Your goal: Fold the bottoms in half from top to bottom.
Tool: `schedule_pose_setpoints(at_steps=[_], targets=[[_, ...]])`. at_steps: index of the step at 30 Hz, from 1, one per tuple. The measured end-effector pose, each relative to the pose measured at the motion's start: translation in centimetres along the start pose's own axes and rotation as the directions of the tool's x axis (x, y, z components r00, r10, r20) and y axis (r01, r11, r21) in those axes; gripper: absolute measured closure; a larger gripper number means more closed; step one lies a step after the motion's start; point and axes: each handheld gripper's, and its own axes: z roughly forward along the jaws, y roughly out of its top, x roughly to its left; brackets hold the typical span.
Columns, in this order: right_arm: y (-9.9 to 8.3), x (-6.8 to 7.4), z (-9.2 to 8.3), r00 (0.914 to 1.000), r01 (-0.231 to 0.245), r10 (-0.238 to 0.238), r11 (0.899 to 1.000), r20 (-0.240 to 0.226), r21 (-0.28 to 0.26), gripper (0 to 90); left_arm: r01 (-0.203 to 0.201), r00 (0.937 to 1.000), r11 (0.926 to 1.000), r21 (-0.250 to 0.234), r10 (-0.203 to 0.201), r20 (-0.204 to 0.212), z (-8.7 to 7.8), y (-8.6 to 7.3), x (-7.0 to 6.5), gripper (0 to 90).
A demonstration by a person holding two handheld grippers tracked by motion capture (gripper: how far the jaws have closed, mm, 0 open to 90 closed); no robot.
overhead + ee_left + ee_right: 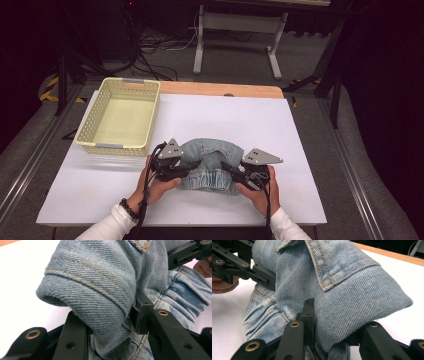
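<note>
A folded light-blue denim garment [212,152] lies on the white table top [300,140], near the front edge. My left gripper [186,171] holds its left end and my right gripper [226,168] its right end. In the left gripper view the jaws of the left gripper [110,325] are shut on a rolled hem of the denim [100,277], and the right gripper [185,252] shows at top right. In the right gripper view the right gripper [337,325] is shut on a folded corner of the denim [342,290], with the left gripper [242,265] at top left.
A cream plastic basket [120,116] with nothing in it stands at the table's back left. A strip of bare wood [220,89] runs along the far edge. Bare white surface lies to the right of the garment. Beyond the table are floor cables and a white table frame [200,45].
</note>
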Motion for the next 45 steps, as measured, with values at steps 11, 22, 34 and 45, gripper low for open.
schedule_pose_setpoints(at_steps=[11,22,34,45], targets=[[0.2,-0.5,-0.2,0.9998,-0.007,0.007,1.000,0.018,-0.015,66.7,-0.006,0.9999,0.9999,-0.009,0.006,-0.014,0.5,0.7,0.0,63.7],[0.7,-1.5,-0.4,0.9991,-0.001,0.002,0.999,0.041,-0.038,66.6,-0.021,0.9995,0.9997,-0.013,0.020,-0.025,1.4,2.0,0.4,63.6],[1.6,-3.7,0.0,0.9973,-0.025,0.028,0.998,0.068,-0.055,66.5,-0.022,0.9990,0.9997,0.013,0.022,-0.038,3.2,4.3,1.7,63.5],[2.8,-4.8,1.2,0.9961,-0.008,0.014,0.998,0.087,-0.063,66.5,-0.010,0.9979,0.9998,0.015,0.011,-0.063,3.7,5.4,3.2,63.4]])
